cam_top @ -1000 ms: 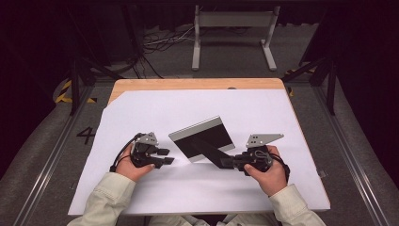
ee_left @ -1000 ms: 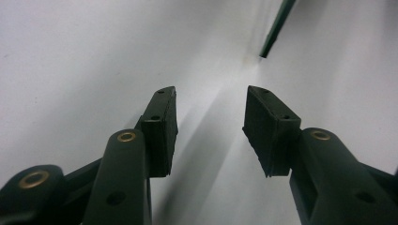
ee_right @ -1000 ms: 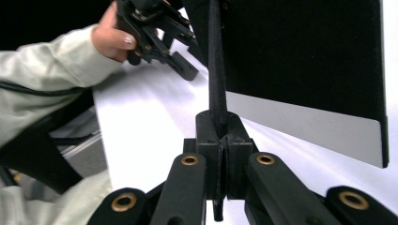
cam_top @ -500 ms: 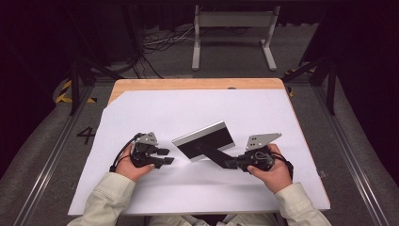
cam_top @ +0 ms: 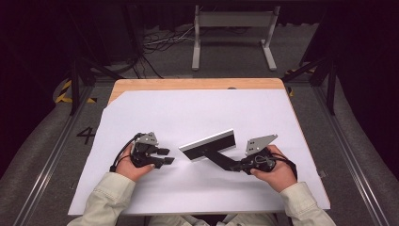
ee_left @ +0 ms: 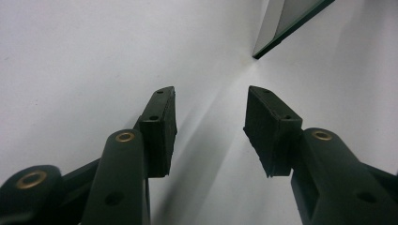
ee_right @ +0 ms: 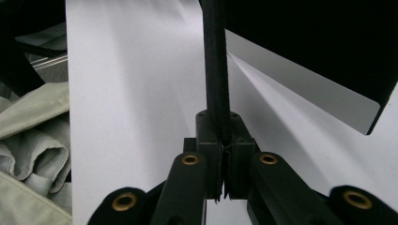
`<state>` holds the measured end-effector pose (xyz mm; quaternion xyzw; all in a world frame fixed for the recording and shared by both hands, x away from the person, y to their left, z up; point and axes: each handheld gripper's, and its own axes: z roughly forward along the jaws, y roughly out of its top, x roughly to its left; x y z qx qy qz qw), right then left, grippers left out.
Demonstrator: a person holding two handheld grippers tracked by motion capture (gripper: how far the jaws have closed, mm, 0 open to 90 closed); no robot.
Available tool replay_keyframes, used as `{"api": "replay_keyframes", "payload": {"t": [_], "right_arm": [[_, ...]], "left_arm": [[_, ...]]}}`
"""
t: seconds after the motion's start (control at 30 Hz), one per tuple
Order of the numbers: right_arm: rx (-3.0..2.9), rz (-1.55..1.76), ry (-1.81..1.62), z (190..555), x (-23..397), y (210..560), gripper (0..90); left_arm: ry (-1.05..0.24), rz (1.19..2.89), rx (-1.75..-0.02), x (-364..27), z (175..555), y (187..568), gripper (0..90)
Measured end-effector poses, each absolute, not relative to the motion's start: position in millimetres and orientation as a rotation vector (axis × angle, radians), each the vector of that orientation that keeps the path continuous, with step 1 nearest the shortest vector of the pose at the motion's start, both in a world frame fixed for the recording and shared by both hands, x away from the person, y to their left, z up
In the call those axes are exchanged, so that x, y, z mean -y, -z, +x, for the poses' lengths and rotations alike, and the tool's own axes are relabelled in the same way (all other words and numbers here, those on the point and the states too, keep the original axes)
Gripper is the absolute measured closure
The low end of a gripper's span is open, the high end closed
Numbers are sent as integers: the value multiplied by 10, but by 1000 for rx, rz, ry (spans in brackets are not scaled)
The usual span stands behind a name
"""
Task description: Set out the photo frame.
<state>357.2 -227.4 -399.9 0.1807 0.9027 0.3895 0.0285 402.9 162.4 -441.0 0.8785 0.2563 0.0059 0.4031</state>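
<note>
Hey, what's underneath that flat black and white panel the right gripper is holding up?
Under the tilted panel, held by the right hand-held gripper, the white sheet shows, shadowed. Where its far edge meets the sheet is hidden by the panel itself.

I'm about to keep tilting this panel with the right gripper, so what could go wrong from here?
1. The right gripper pinches the panel only at a thin edge, as the right gripper view shows, so it could slip or swing.
2. The panel stands tilted on the white sheet and could drop flat if the grip slackens.
3. The left gripper is open and off the panel, so nothing backs it up.
</note>
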Motion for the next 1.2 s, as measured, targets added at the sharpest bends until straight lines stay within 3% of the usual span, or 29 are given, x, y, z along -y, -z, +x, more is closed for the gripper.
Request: {"api": "replay_keyframes", "payload": {"t": [1.2], "right_arm": [[-2881,522,-935,3590,2278,4226,854]], "left_arm": [[-12,2224,-639,-1594,4044,4415,544]]}}
